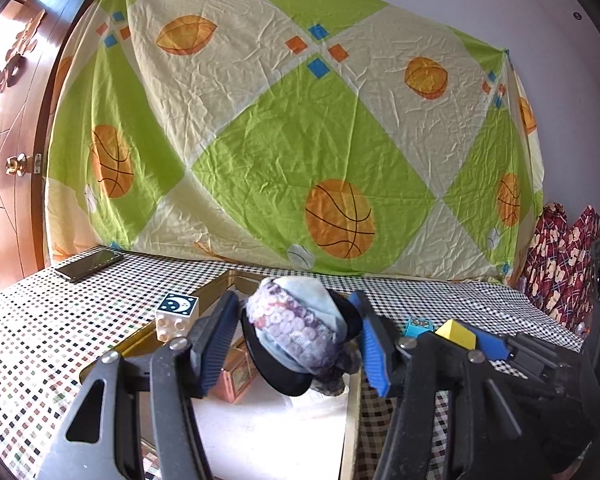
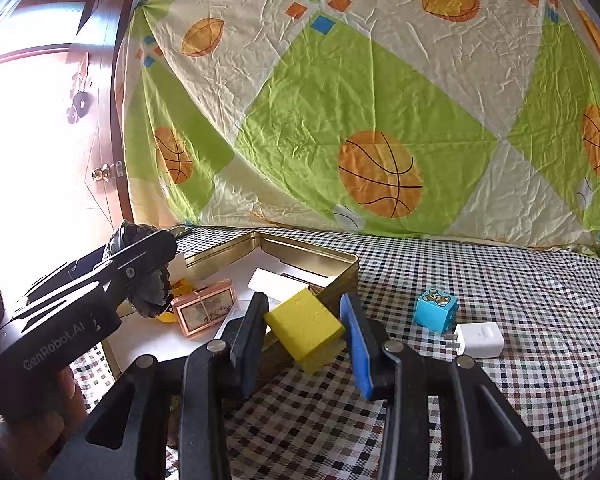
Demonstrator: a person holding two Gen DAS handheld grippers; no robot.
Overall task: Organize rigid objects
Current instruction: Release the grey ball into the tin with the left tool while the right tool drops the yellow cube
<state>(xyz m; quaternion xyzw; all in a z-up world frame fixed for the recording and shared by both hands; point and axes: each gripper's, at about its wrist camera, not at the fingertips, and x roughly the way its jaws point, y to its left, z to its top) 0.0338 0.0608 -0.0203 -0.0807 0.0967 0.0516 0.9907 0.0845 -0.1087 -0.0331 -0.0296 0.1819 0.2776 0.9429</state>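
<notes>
My left gripper (image 1: 296, 344) is shut on a small sequined cap (image 1: 300, 332) with a black brim, held above the gold tin tray (image 1: 138, 338). In the right wrist view the cap shows only as a dark lump (image 2: 150, 292) at that gripper's tip. My right gripper (image 2: 304, 340) is shut on a yellow block (image 2: 306, 326), tilted, just over the tray's near right corner (image 2: 342, 270). Inside the tray lie a copper-framed box (image 2: 204, 312), a white card (image 2: 276, 280) and a yellow item (image 2: 180, 286) that is partly hidden.
A blue cube with a bear picture (image 2: 436, 310) and a white charger plug (image 2: 480, 340) lie on the checked cloth right of the tray. A white brick with a moon face (image 1: 178, 316) stands at the tray's left rim. A phone (image 1: 88, 264) lies at the far left.
</notes>
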